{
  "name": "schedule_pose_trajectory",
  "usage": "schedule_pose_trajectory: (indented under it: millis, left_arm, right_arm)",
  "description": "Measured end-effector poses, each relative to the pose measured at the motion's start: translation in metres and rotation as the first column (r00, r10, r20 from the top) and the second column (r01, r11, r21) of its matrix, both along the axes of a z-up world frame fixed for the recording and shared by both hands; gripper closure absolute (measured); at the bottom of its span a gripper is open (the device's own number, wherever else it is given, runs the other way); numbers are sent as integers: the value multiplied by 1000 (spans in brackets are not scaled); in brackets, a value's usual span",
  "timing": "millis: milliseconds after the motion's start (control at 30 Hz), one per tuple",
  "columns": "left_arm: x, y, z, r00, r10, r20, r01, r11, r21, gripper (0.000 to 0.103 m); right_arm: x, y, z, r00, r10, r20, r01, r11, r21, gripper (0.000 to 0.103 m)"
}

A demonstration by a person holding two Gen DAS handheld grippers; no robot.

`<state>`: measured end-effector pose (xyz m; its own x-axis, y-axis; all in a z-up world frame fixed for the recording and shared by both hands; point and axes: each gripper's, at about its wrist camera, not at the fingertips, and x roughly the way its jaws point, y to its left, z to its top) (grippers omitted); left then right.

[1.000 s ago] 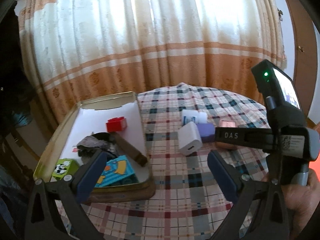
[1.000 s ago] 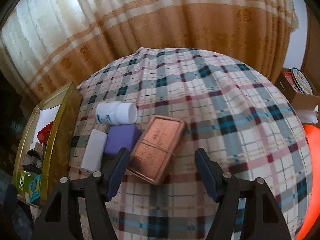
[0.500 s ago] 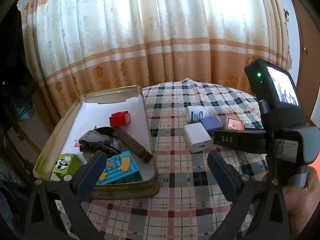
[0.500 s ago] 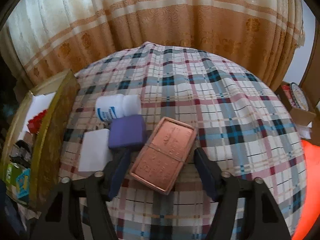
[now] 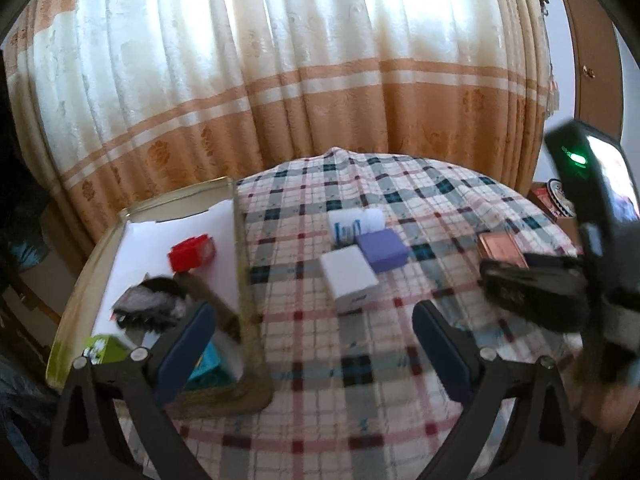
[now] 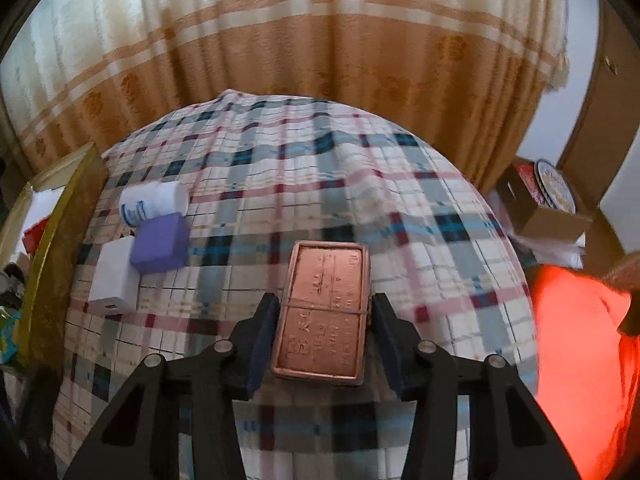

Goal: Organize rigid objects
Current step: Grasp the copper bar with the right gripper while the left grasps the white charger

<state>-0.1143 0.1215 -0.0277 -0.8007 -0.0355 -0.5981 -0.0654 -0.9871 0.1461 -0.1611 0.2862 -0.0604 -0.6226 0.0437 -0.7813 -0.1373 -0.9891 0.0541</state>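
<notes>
Right jaws closing around the copper tin; left jaws open over the plaid tabletop.

Left wrist view: the left gripper [image 5: 314, 344] has its jaws spread wide with nothing between them, above bare tabletop [image 5: 360, 408]. Ahead of the jaws lie a white box [image 5: 349, 278], a purple box [image 5: 382, 249] and a white bottle [image 5: 356, 226], close together. Past the left jaw stands a gold tray [image 5: 244, 264] with a red brick [image 5: 192, 253] and other small items, blurred. Beyond the right jaw the right gripper [image 5: 532, 280] sits at the copper tin [image 5: 500, 249].

Right wrist view: the right gripper [image 6: 325, 326] has its jaws closing, with the tin [image 6: 325, 312] lying flat lengthwise between them; the pads [image 6: 265, 332] stand just beside its long sides, contact unclear. The purple box [image 6: 161, 243], white box [image 6: 114, 278] and bottle [image 6: 154, 202] lie well left of the jaws.
</notes>
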Motion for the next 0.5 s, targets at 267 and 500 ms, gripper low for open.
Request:
schedule_pose_trajectory:
  millis: [267,500]
  left_arm:
    - [-56,23,-13,991,34,128,-37,999,19,13]
    - [-82,29,-39,970,85,230,-84,996,-10,19]
  right_arm:
    - [7,16,-1,999,-40,-21,38,995,-95,53]
    - [8,17,-1,999,-39,-26,36,994,-107,53]
